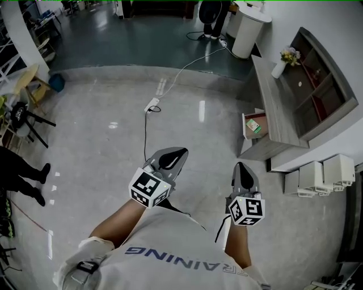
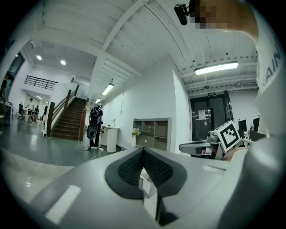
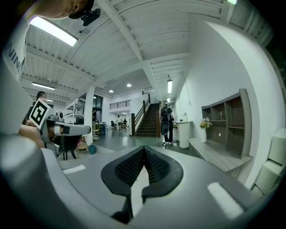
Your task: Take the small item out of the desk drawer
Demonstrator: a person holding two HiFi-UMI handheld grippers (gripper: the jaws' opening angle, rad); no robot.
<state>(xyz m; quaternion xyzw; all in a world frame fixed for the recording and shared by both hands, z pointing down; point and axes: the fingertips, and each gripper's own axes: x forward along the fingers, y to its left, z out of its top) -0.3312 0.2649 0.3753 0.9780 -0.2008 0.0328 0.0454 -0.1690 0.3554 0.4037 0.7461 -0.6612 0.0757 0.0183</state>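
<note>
**Grey jaws closed, desk drawer standing open across the floor**

Nearest the camera, the grey plastic left gripper [image 2: 143, 152], which carries a black-and-white marker cube, has its two dark ribbed pads pressed together at the tips. Nothing is caught between them. Beside it, the matching grey right gripper [image 3: 144, 150] is likewise pressed together and empty. Both hang over the polished grey floor [image 1: 108, 147], well apart from the furniture.

Farther out on that floor lies a white power strip [image 1: 152, 104], with a thin cable running away from it towards the far wall.

To the right, a long grey wood-grain desk [image 1: 279, 113] stands against the white wall. At its near end a shallow pale drawer [image 1: 246, 134] is pulled out towards the open floor. Inside the drawer lies the small item [image 1: 254, 126], a flat, roughly rectangular packet, mostly green with a white part. It sits askew to the drawer's sides, and its finer detail is too small to make out.

A stack of white cube-shaped boxes [image 1: 323, 173] sits just beside the desk's near end. On the desktop are a grey open-shelf unit [image 1: 320, 93] and, towards the far end, a white vase of pale flowers [image 1: 282, 65]. Beyond the desk is a white cylindrical stand [image 1: 249, 27], with a person in dark clothes [image 1: 212, 17] next to it.
</note>
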